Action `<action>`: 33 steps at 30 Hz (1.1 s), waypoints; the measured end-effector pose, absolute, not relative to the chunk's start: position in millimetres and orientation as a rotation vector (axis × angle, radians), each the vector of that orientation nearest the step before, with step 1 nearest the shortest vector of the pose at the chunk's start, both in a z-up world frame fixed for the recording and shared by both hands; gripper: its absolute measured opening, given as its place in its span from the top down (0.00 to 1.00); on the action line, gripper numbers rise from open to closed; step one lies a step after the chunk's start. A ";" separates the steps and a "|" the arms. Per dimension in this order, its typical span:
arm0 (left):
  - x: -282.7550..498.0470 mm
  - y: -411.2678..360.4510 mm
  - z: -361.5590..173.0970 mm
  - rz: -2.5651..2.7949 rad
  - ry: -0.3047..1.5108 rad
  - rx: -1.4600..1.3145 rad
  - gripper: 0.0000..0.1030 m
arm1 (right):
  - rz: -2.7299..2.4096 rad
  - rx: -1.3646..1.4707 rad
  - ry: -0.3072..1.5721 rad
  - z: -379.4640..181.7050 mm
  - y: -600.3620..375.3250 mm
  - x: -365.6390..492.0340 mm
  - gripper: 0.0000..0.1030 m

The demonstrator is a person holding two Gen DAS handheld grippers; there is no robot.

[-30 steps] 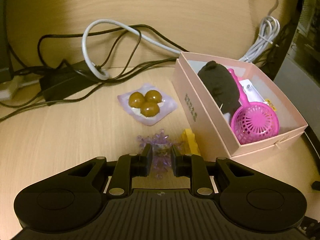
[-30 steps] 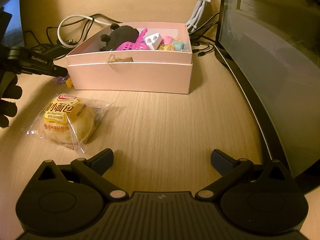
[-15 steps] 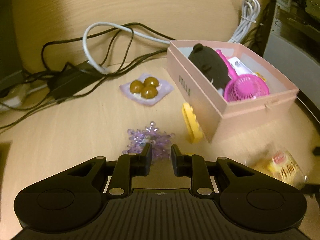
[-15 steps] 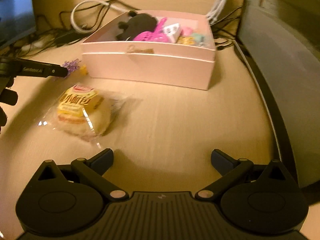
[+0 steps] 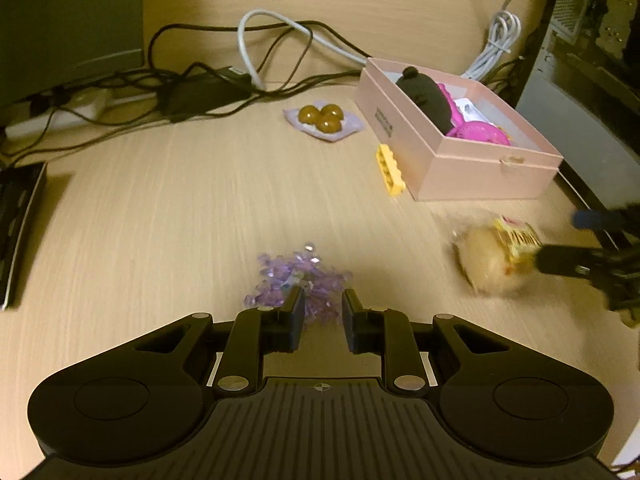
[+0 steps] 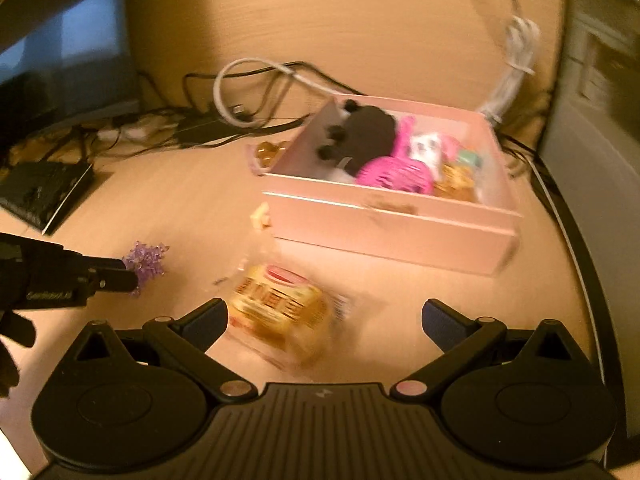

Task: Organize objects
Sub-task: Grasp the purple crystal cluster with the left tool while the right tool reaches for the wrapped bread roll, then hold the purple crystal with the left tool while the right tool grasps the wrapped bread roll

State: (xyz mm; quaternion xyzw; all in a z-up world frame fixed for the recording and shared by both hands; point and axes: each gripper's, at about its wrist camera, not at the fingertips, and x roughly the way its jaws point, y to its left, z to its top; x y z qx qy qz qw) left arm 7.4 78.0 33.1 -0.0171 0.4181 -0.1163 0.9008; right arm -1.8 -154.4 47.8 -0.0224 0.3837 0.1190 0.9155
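Note:
My left gripper (image 5: 322,312) is shut on a purple crystal cluster (image 5: 298,280) and holds it near the desk; it also shows in the right wrist view (image 6: 146,260). My right gripper (image 6: 324,316) is open around a wrapped bread bun (image 6: 280,312), which also shows in the left wrist view (image 5: 496,258). A pink box (image 5: 472,168) holds a black plush (image 5: 424,98), a pink scoop (image 5: 480,134) and small items. A yellow brick (image 5: 389,170) lies against the box's left side. A packet with three brown balls (image 5: 322,118) lies behind it.
Tangled cables and a black power adapter (image 5: 200,92) lie at the back of the desk. A dark flat device (image 5: 16,224) sits at the left edge. A monitor (image 6: 592,184) stands on the right, close to the box.
My left gripper has pulled back from the box with the purple cluster in it. My right gripper has moved forward and left, so that the bun now sits between its open fingers.

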 end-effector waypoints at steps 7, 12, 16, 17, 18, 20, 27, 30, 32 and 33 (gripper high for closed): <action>-6.4 73.0 29.9 -0.297 0.842 -0.058 0.77 | 0.287 -0.108 0.846 28.8 -125.0 27.6 0.08; -15.5 47.1 29.7 -0.258 0.816 0.111 0.77 | 0.305 -0.134 0.892 24.5 -116.6 25.4 0.44; -12.8 38.5 26.5 -0.284 0.854 0.119 0.76 | 0.263 -0.151 0.885 24.5 -125.7 12.7 0.45; -12.8 38.1 25.9 -0.284 0.854 0.114 0.75 | 0.245 -0.142 0.887 24.5 -131.1 10.3 0.45; -13.5 36.8 25.8 -0.282 0.852 0.122 0.74 | 0.227 -0.135 0.889 24.6 -137.3 9.3 0.45; -14.7 35.6 25.3 -0.295 0.847 0.132 0.69 | 0.186 -0.122 0.888 25.3 -150.8 4.8 0.45; -19.7 28.7 21.7 -0.349 0.831 0.159 0.43 | 0.080 -0.074 0.893 23.3 -193.6 -11.5 0.22; -21.6 24.9 19.5 -0.382 0.826 0.170 0.31 | 0.047 -0.060 0.888 20.3 -201.6 -16.0 0.17; -22.3 21.8 18.0 -0.401 0.827 0.174 0.23 | 0.037 -0.043 0.894 18.6 -205.2 -18.7 0.15; -22.1 21.4 17.6 -0.409 0.826 0.165 0.20 | 0.036 -0.037 0.893 18.3 -205.2 -20.2 0.15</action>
